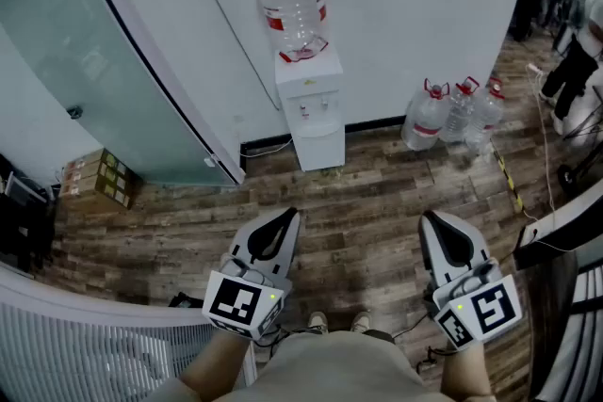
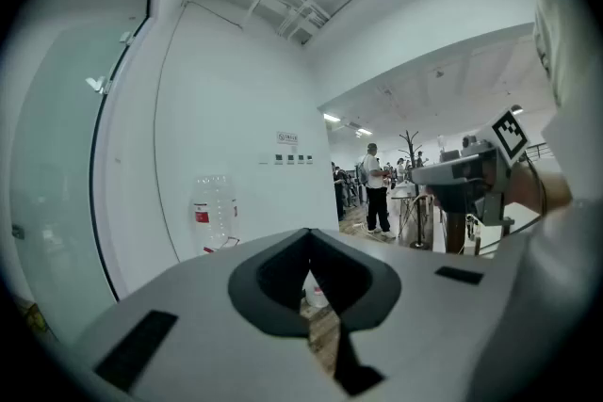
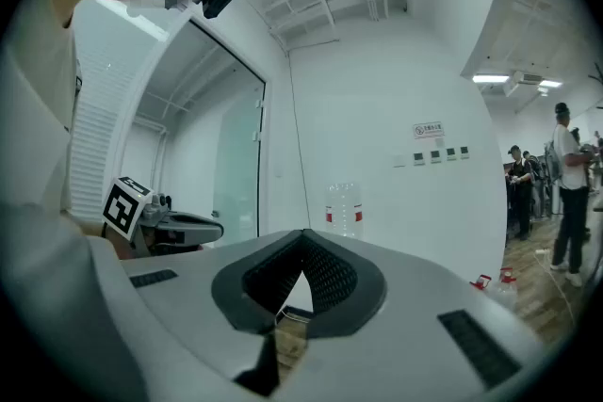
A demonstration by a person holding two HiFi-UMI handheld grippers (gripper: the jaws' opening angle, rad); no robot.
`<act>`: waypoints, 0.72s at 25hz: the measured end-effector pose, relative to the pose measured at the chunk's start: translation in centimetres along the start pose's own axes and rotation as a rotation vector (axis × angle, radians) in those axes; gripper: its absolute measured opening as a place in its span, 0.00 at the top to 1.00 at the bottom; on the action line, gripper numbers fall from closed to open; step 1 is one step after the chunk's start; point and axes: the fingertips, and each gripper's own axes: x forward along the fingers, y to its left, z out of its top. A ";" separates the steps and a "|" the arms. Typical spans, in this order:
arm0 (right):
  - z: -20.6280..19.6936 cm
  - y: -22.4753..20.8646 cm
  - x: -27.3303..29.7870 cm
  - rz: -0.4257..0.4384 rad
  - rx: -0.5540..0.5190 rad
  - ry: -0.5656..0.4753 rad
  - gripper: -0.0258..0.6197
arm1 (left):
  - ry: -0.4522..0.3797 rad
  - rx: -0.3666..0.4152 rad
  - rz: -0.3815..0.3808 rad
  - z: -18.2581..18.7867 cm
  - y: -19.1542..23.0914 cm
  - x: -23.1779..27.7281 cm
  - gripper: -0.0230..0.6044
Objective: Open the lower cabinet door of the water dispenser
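Distance is the first problem: the water dispenser point(image 1: 311, 99) stands against the white wall point(image 1: 415, 14), well apart from both of my tools, with open wooden floor point(image 1: 377, 193) between us. Its lower cabinet door point(image 1: 318, 149) sits just above the floor, under the taps, and looks flush and closed from here. I cannot make out a handle or which edge is hinged.

Both tools point roughly level at the far wall. The left gripper point(image 1: 285, 216) is clenched on nothing, tips meeting. The right gripper point(image 1: 431, 217) is clenched the same way, and only floor shows through the slit behind its tips.

I judge the step in hand to be the approach. To do it well, I would walk straight in and drop low, so that one gripper meets the door square rather than from above. I would part its jaws only once the free edge or pull is clearly in view. I would then pull gently along the hinge arc, because the big bottle point(image 1: 293, 3) on top makes the unit top-heavy. A white cable point(image 1: 266, 148) trails by the base on the left, and spare bottles point(image 1: 452, 113) stand to the right, so a centred approach looks safest.
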 end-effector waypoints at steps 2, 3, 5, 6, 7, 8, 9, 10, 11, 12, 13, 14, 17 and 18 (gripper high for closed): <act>-0.3 -0.2 -0.3 -0.009 -0.016 0.010 0.95 | 0.001 0.000 0.002 -0.1 -0.2 0.1 0.96; -0.4 -0.4 -0.4 -0.013 -0.025 0.017 0.95 | 0.001 0.000 0.002 -0.1 -0.4 0.1 0.96; -0.7 -0.6 -0.7 -0.022 -0.042 0.034 0.95 | 0.003 0.002 0.003 -0.1 -0.6 0.1 0.96; -0.8 -0.8 -0.8 -0.026 -0.046 0.039 0.95 | 0.003 0.003 0.003 0.0 -0.7 0.1 0.96; -0.8 -1.0 -1.0 -0.030 -0.046 0.042 0.95 | 0.003 0.003 0.004 0.0 -0.8 0.1 0.96; -0.9 -1.3 -1.3 -0.033 -0.044 0.044 0.95 | 0.002 0.003 0.004 0.1 -1.0 0.2 0.96; -1.0 -1.5 -1.5 -0.036 -0.043 0.045 0.95 | 0.002 0.004 0.005 0.1 -1.2 0.3 0.96; -1.1 -1.8 -1.8 -0.037 -0.042 0.045 0.95 | 0.002 0.005 0.004 0.1 -1.5 0.4 0.96; -1.2 -2.0 -2.1 -0.039 -0.042 0.046 0.95 | 0.003 0.006 0.003 0.0 -1.9 0.5 0.96; -1.3 -2.3 -2.4 -0.041 -0.043 0.049 0.95 | 0.005 0.007 0.001 -0.1 -2.2 0.7 0.96; -1.4 -2.4 -2.7 -0.043 -0.045 0.051 0.95 | 0.007 0.007 -0.002 -0.1 -2.6 0.8 0.96; -1.5 -2.5 -2.9 -0.044 -0.046 0.054 0.95 | 0.009 0.009 -0.005 -0.2 -2.8 0.8 0.96; -1.9 -3.1 -3.7 -0.045 -0.047 0.061 0.95 | 0.020 0.016 -0.002 -0.5 -3.6 1.0 0.96; -2.0 -3.5 -4.1 -0.045 -0.049 0.063 0.95 | 0.022 0.018 0.000 -0.6 -4.0 1.1 0.96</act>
